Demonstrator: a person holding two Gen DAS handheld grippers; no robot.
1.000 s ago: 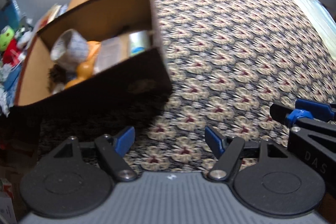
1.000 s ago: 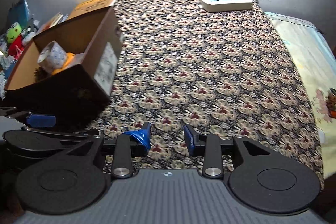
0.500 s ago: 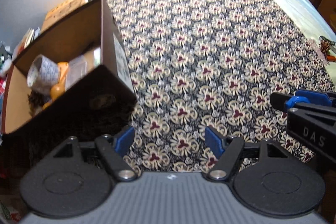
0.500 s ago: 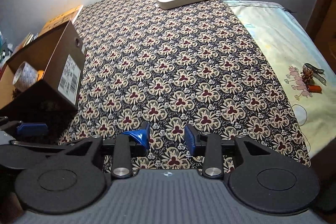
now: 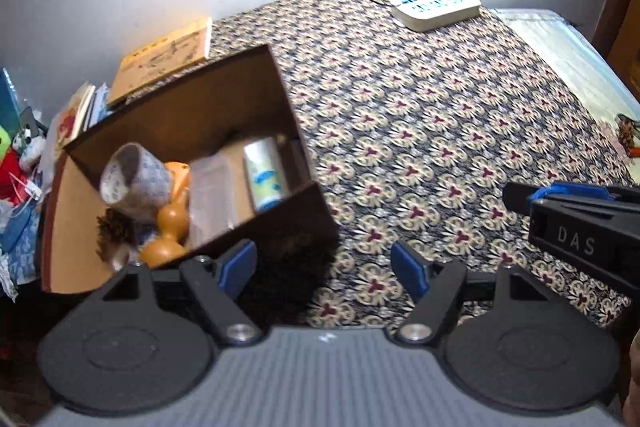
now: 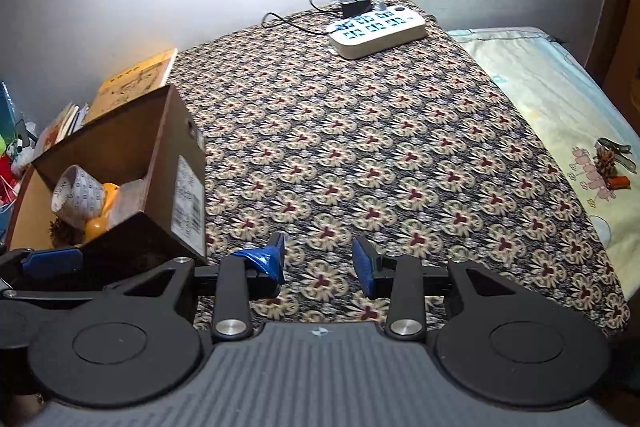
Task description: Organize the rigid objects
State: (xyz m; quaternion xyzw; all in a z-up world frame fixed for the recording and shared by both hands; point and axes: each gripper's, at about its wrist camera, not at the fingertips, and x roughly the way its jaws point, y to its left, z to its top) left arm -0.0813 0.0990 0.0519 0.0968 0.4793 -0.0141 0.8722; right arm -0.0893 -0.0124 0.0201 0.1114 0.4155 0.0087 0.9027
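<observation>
I am holding my left tongs (image 5: 322, 265) apart and empty at the bottom of the frame; my right tongs (image 6: 320, 263) are likewise gaping over the cloth (image 6: 360, 155). The box (image 5: 180, 163) is sitting at left, holding a cup (image 5: 132, 179), gourd (image 5: 170, 223) and tube (image 5: 264, 179).

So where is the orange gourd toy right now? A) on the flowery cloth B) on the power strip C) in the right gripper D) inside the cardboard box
D: the orange gourd lies inside the open cardboard box, beside the patterned tape roll; both grippers are empty.
</observation>
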